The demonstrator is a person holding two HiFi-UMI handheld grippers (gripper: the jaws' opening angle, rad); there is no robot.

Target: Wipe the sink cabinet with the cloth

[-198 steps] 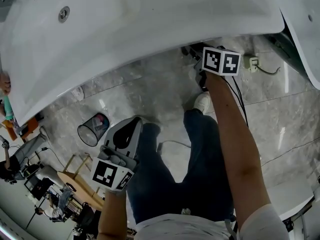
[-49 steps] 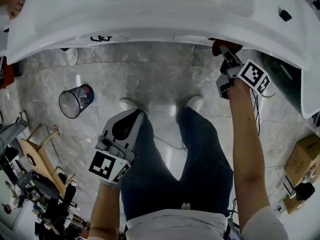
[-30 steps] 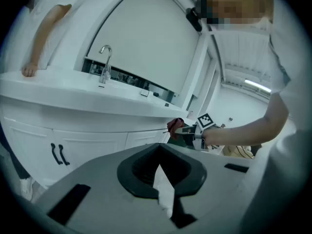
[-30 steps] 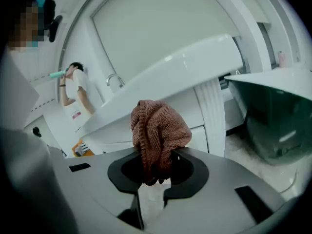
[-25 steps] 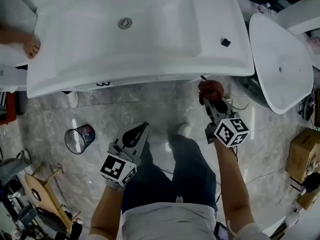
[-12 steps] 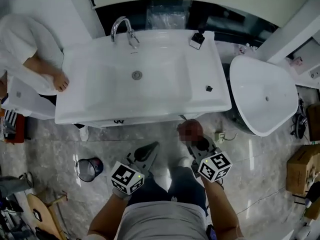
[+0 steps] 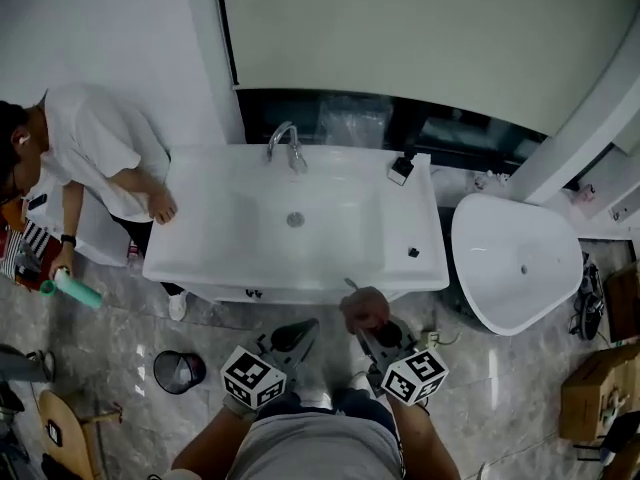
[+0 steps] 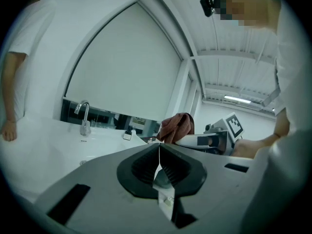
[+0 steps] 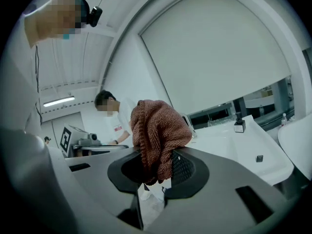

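Right gripper (image 9: 156, 168): jaws clamped on the reddish-brown knit cloth (image 9: 158, 133). The cloth bunches up above the jaw tips and fills the middle of the right gripper view.

In the head view the cloth (image 7: 365, 308) is at lower centre, right at the front rim of the white sink cabinet (image 7: 250, 286). Whether it touches the rim can't be told from this steep angle. The right gripper (image 7: 383, 336) is just below the cloth, its marker cube lower right of it.

Left gripper (image 8: 159, 156): jaws pressed together, nothing between them. In the head view the left gripper (image 7: 297, 332) sits at lower centre-left, beside the right gripper and apart from the cabinet. The left gripper view shows the cloth (image 8: 176, 126) right of centre.

The basin top fills the middle of the head view, with a chrome faucet (image 7: 285, 146) at the back edge and a drain (image 7: 295, 220) in the bowl. There is a small black item (image 7: 413, 253) on the right deck and a small dispenser-like thing (image 7: 402, 168) at the back right corner.

A second white basin (image 7: 515, 263) stands at the right. A person in a white shirt (image 7: 95, 158) is at the left edge, one hand on the basin's left rim and a teal bottle (image 7: 78, 290) in the other. A wastebasket (image 7: 178, 371) is on the floor at lower left.
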